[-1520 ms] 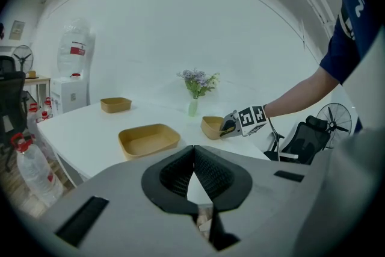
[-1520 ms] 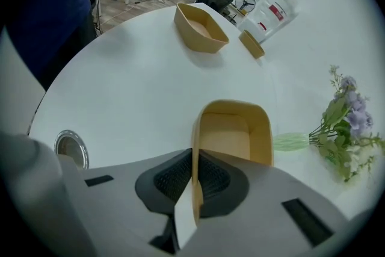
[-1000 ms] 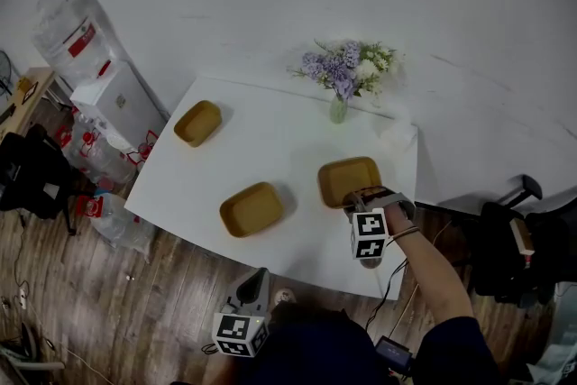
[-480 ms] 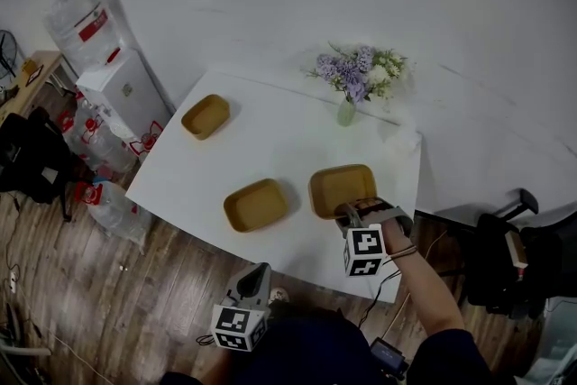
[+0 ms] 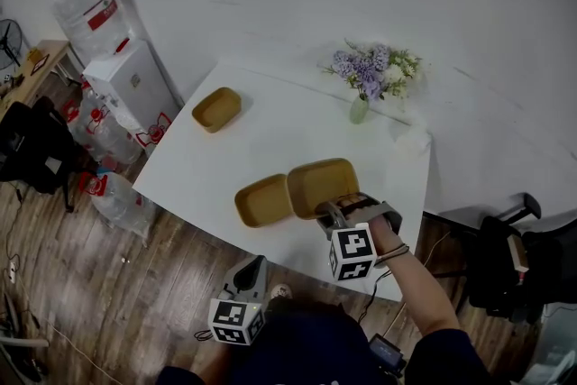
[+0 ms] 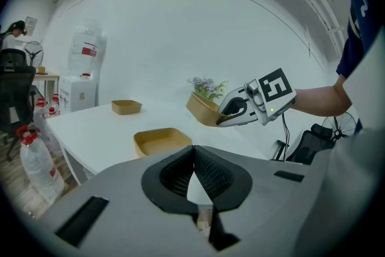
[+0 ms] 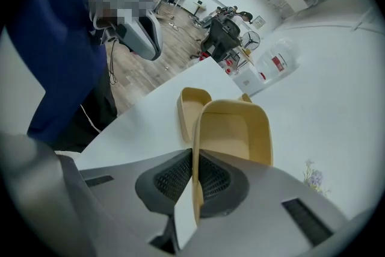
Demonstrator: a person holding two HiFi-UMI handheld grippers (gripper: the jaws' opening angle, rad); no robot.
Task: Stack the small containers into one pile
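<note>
Three containers: all tan and open-topped. I have the held container (image 5: 323, 183) lifted off the desk (image 5: 297, 135) at the centre of the head view. The middle container (image 5: 263, 201) rests just to its left, and their edges overlap in the frame. The far container (image 5: 217, 109) sits well apart, at the desk's upper left.
Right fingers: the right gripper (image 5: 326, 212) is pinched on the near wall of the held container. In the right gripper view the thin rim runs straight between the fingers (image 7: 171, 177).
Left fingers: the left gripper (image 6: 194, 174) has its fingers pressed together on nothing. It is low in the head view, off the desk's near edge.
Step, as I judge it: carrying the held container across to nest it in the middle container.
Risk, grip: I hold one thin wall only, and the container hangs tilted in the left gripper view. It could swing or slip out if I jolt it.
Risk, collision: coming in too low, its bottom edge could catch the middle container's rim and push it toward the desk's near edge.
Risk, seating: if I release it while it is skewed, it may sit cocked rather than nested.
Flower vase (image 5: 360, 110): upper right, well clear of my path.
</note>
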